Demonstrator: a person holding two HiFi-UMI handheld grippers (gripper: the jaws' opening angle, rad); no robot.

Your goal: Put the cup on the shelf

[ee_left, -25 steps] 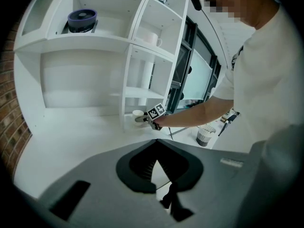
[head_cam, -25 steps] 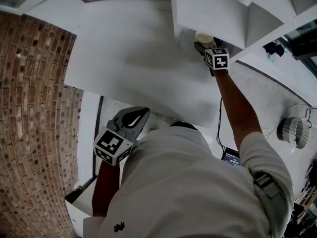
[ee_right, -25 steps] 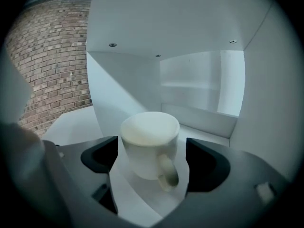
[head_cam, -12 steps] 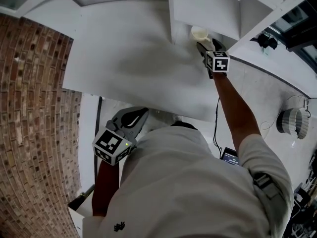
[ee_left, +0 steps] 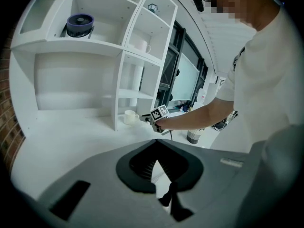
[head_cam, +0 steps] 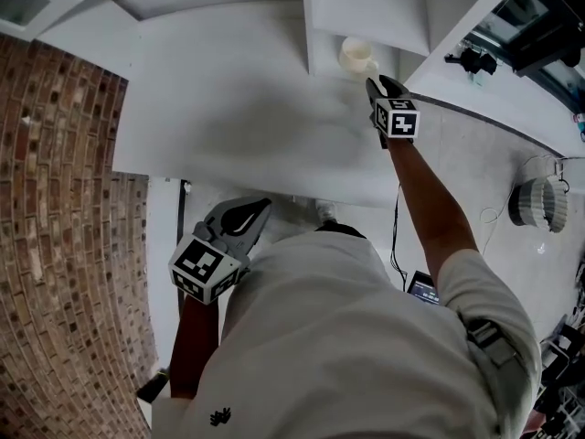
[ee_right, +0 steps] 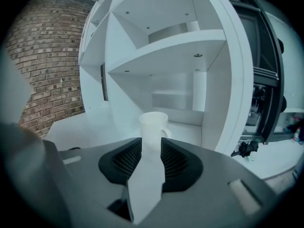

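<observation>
The cup (head_cam: 356, 58) stood upright in the lowest compartment of the shelf (head_cam: 366, 12), just ahead of the right gripper (head_cam: 377, 88) and clear of its jaws. Those jaws had just been closing to a narrow gap, with nothing between them. The left gripper (head_cam: 249, 214) hung well back, jaws together and empty. The placing looked done; only drawing away seemed left.

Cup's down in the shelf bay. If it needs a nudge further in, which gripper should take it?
Right. The right gripper sits just short of the cup and points at it, its jaws empty and just closing partway. The left gripper hangs back by the person's torso, jaws together.
</observation>
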